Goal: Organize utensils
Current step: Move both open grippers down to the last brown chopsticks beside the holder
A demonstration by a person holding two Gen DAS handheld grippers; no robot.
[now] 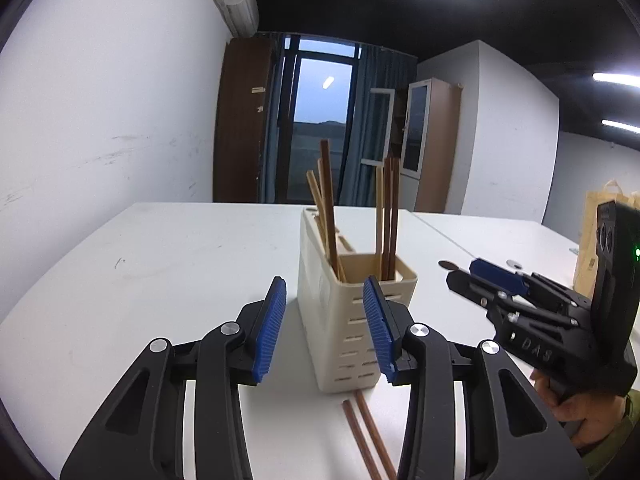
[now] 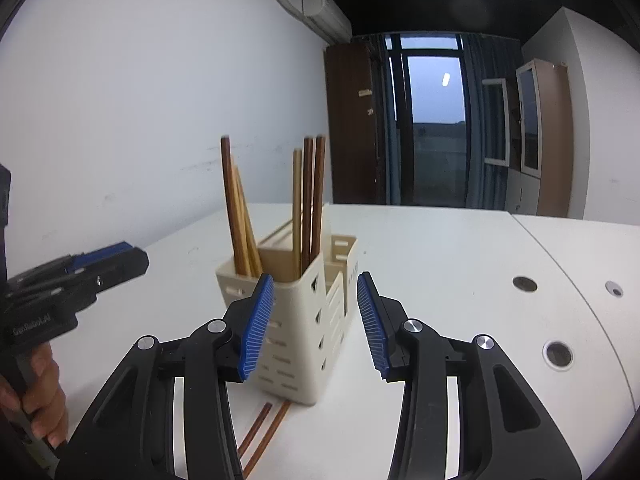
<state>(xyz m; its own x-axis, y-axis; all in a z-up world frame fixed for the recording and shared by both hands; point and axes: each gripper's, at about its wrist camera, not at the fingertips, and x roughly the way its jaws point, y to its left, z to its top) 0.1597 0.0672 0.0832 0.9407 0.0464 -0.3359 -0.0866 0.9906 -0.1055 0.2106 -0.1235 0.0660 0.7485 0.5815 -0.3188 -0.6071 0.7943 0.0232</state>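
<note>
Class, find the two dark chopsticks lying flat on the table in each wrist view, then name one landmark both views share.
Left wrist: dark chopsticks bottom centre, in front of the holder.
Right wrist: dark chopsticks bottom, left of centre, before the holder.
Shared landmark: cream utensil holder.

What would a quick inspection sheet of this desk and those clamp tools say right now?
Surface: white table, joined from sections, with round holes.
Job's things: cream utensil holder with chopsticks standing in it; two brown chopsticks lie on the table in front of it.
Clutter: yellowish paper bag at the far right edge.
Grippers: left hand-held gripper open, empty; right hand-held gripper open, empty; a hand holds the right one.
Cables: nothing seen.
Surroundings: white walls, air conditioner, dark window with curtains, wooden cabinets.
</note>
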